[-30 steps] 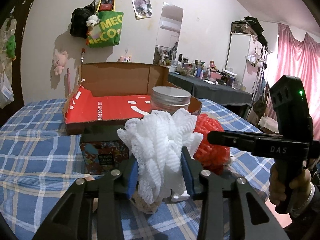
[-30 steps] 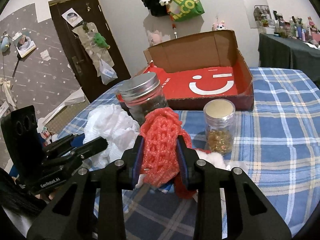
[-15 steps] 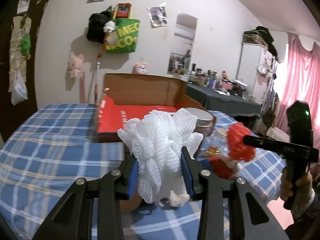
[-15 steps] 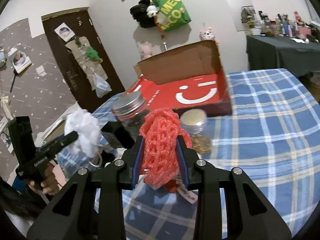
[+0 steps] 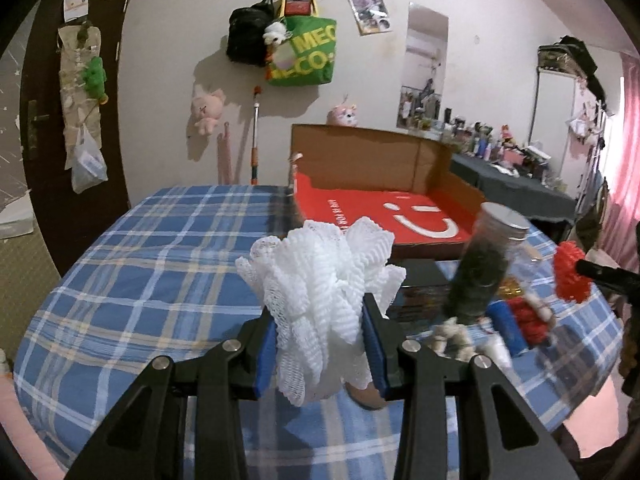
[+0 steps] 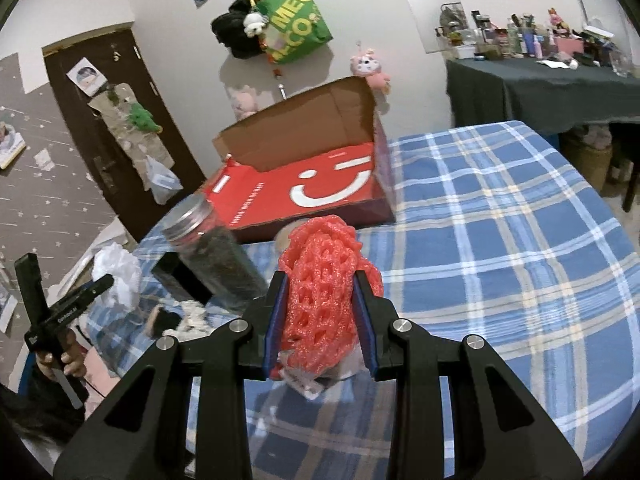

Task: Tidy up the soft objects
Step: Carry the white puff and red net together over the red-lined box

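While both foam nets are lifted clear of the table [image 5: 132, 264], the step in hand appears to be the carry toward a place of deposit. The left gripper [image 5: 323, 340] is closed on the white foam net [image 5: 320, 296], whose frills bulge above and below the blue pads [image 5: 267, 354]; in the right wrist view the same net [image 6: 118, 276] shows small at nine o'clock, beside the person's hand [image 6: 60, 360]. The right gripper [image 6: 320, 320] is clamped on the red foam net [image 6: 320, 280], which fills the narrow gap between its pads; from the left wrist view this net [image 5: 570, 276] sits at three o'clock, near the frame edge.

The open cardboard box [image 6: 320, 192], with its red floor and raised flap, lies at twelve o'clock from the right gripper and at one o'clock from the left [image 5: 384, 208]. It is the likeliest receptacle, though nothing shown confirms this. If so, the next move calls for carrying each net over the near wall of the box before the pads part.

A tall jar with a metal lid [image 6: 216, 256] stands at ten o'clock from the right gripper, near the box's front edge, and could be tipped by a low pass. Small clutter lies at its foot, too blurred to name. The checked cloth at two to four o'clock in the right view is bare, giving free room; the table's rim curves away at far right.
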